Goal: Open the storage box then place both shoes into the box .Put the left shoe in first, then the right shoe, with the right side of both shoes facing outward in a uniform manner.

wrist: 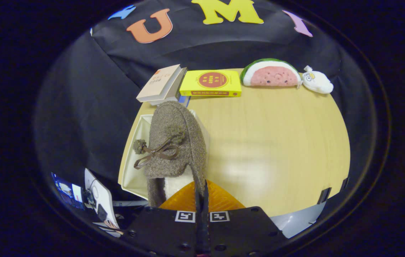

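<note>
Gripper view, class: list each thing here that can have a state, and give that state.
hand-held gripper: shut on the slipper's heel edge.
slipper: held up, toe pointing away, over the box.
storage box: open, under the slipper.
books: closed, stacked at the table's far edge.

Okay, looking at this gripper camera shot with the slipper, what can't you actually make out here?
- Storage box interior, gripper view: the brown slipper held above it hides the inside, so a first shoe cannot be confirmed.
- Slipper sole and heel: hidden behind the gripper, whose fingers are pinched on the slipper's edge.
- Book titles: too small.
- Small white plush beside the watermelon plush: too small to identify.
</note>
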`<state>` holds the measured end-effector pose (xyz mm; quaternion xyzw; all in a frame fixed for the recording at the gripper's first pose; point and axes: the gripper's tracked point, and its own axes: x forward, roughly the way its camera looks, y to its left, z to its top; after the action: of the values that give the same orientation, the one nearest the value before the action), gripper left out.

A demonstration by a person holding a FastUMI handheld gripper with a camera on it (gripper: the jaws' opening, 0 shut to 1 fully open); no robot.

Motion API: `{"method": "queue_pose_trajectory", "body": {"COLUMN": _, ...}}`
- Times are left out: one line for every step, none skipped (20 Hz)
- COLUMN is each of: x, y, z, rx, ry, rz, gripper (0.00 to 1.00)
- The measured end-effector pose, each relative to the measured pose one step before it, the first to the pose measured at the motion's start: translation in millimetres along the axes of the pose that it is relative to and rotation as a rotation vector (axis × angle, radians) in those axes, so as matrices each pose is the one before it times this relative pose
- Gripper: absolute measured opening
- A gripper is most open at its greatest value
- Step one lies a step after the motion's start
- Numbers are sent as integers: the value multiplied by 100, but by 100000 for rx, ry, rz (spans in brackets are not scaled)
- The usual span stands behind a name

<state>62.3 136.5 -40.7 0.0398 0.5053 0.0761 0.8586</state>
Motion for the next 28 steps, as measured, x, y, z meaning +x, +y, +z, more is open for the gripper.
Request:
{"method": "queue_pose_trajectory", "body": {"x": 776, "y": 1173, "z": 101, "rx": 115, "ry": 536, "rz": 1677, "gripper": 0}}
{"method": "queue_pose_trajectory", "body": {"x": 959, "y": 952, "z": 67, "rx": 956, "ry": 426, "rz": 1417, "gripper": 0}}
{"method": "queue_pose_trajectory", "body": {"x": 904, "y": 740, "z": 60, "rx": 724, "ry": 522, "rz": 625, "gripper": 0}}
{"method": "queue_pose_trajectory", "body": {"x": 637, "y": 302, "z": 428, "rx": 897, "ry": -1541, "rz": -593, "gripper": 0}}
{"method": "queue_pose_trajectory", "body": {"x": 439, "y": 319, "z": 621, "rx": 808, "ry": -2435, "rz": -753, "gripper": 0}}
{"method": "queue_pose_trajectory", "body": {"x": 433, "y": 272, "z": 337, "rx": 870, "ry": -1383, "rz": -680, "gripper": 0}}
{"method": "queue_pose_trajectory", "body": {"x": 215, "y": 414, "z": -33, "rx": -782, "ry": 34, "rz": -474, "gripper": 0}}
{"method": "queue_pose_trajectory", "body": {"x": -3, "y": 364, "z": -69, "rx": -519, "ry": -196, "rz": -506, "gripper": 0}}
{"method": "queue_pose_trajectory", "body": {"x": -67, "y": 360, "z": 70, "rx": 571, "ry": -14, "rz": 175, "gripper": 0}}
{"method": "queue_pose_trajectory", "body": {"x": 161, "y": 592, "z": -214, "rx": 592, "ry": 1077, "rz": 1265, "gripper": 0}}
{"method": "queue_pose_trajectory", "body": {"x": 224, "y": 873, "z": -328, "rx": 801, "ry": 1306, "rz": 2166, "gripper": 0}}
{"method": "queue_pose_trajectory", "body": {"x": 342, "y": 484, "z": -247, "rx": 237, "ry": 1576, "rz": 1103, "gripper": 0}}
{"method": "queue_pose_trajectory", "body": {"x": 362, "y": 207, "z": -145, "rx": 644, "ry": 519, "rz": -9, "gripper": 0}}
{"method": "queue_pose_trajectory", "body": {"x": 532, "y": -35, "z": 28, "rx": 1013, "ry": -190, "rz": -1011, "gripper": 0}}
{"method": "queue_pose_trajectory", "body": {"x": 596, "y": -233, "z": 24, "rx": 718, "ry": -699, "rz": -1971, "gripper": 0}}
{"method": "queue_pose_trajectory", "body": {"x": 509, "y": -288, "z": 46, "rx": 1306, "ry": -1149, "rz": -1925, "gripper": 0}}
{"method": "queue_pose_trajectory", "body": {"x": 543, "y": -183, "z": 129, "rx": 2361, "ry": -2290, "rz": -1240, "gripper": 0}}
{"method": "queue_pose_trajectory", "body": {"x": 487, "y": -533, "z": 193, "rx": 2116, "ry": -2982, "rz": -2800, "gripper": 0}}
{"method": "queue_pose_trajectory", "body": {"x": 341, "y": -865, "z": 276, "rx": 2660, "ry": -4373, "rz": -3612, "gripper": 0}}
{"method": "queue_pose_trajectory", "body": {"x": 285, "y": -482, "z": 246, "rx": 1558, "ry": -4784, "rz": -3270, "gripper": 0}}
{"method": "queue_pose_trajectory", "body": {"x": 121, "y": -401, "z": -103, "rx": 152, "ry": -4277, "rz": -2735, "gripper": 0}}
{"method": "queue_pose_trajectory", "body": {"x": 138, "y": 32, "z": 272, "rx": -317, "ry": -4084, "rz": -1205, "gripper": 0}}
{"method": "queue_pose_trajectory", "body": {"x": 92, "y": 53, "z": 37, "rx": -1535, "ry": -3667, "rz": -1663, "gripper": 0}}
{"method": "queue_pose_trajectory", "body": {"x": 6, "y": -225, "z": -94, "rx": -1481, "ry": -3214, "rz": -1866, "gripper": 0}}
{"method": "queue_pose_trajectory", "body": {"x": -102, "y": -116, "z": -62, "rx": -680, "ry": -3030, "rz": -1920, "gripper": 0}}
{"method": "queue_pose_trajectory", "body": {"x": 87, "y": 89, "z": -102, "rx": -1130, "ry": -2569, "rz": -1525, "gripper": 0}}
{"method": "queue_pose_trajectory", "body": {"x": 120, "y": 104, "z": -159, "rx": -647, "ry": -1605, "rz": -1118, "gripper": 0}}
{"method": "queue_pose_trajectory", "body": {"x": 167, "y": 116, "z": -369, "rx": -646, "ry": -742, "rz": -803, "gripper": 0}}
